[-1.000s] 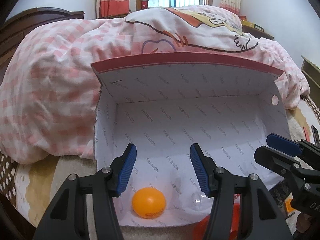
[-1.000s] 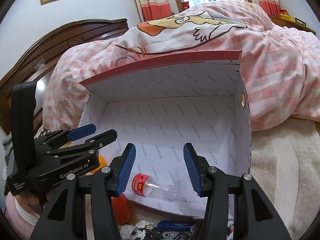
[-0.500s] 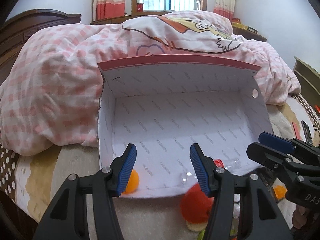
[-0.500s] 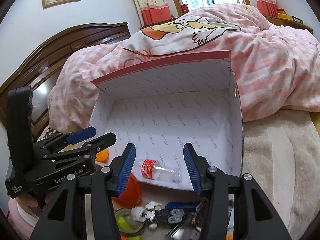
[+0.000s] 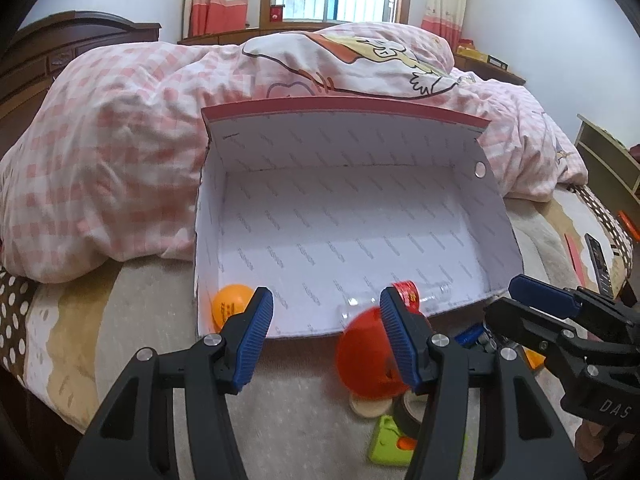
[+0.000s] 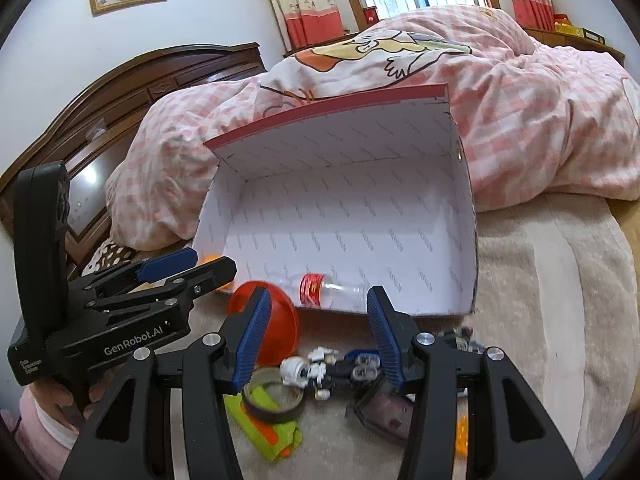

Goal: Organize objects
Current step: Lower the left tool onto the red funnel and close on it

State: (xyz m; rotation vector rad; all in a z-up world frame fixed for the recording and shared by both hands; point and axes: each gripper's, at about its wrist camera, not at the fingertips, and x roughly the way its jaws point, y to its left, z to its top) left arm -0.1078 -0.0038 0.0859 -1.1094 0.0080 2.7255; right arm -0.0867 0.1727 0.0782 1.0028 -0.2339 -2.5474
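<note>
Both grippers pulled back from box (image 5: 352, 216); left gripper (image 5: 326, 338), right gripper (image 6: 316, 332) jaws apart, nothing held; bottle (image 6: 328, 289), orange ball (image 5: 230, 306) inside.

Bed (image 6: 560, 264); pink quilt (image 5: 100, 168), open box (image 5: 352, 216), scattered toys (image 6: 320, 368)

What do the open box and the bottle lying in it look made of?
Box: likely cardboard, matte white printed lining, thin red-edged walls with a folded crease. Bottle: apparently clear glossy plastic; the lining shows through it, and it has a red label.
</note>
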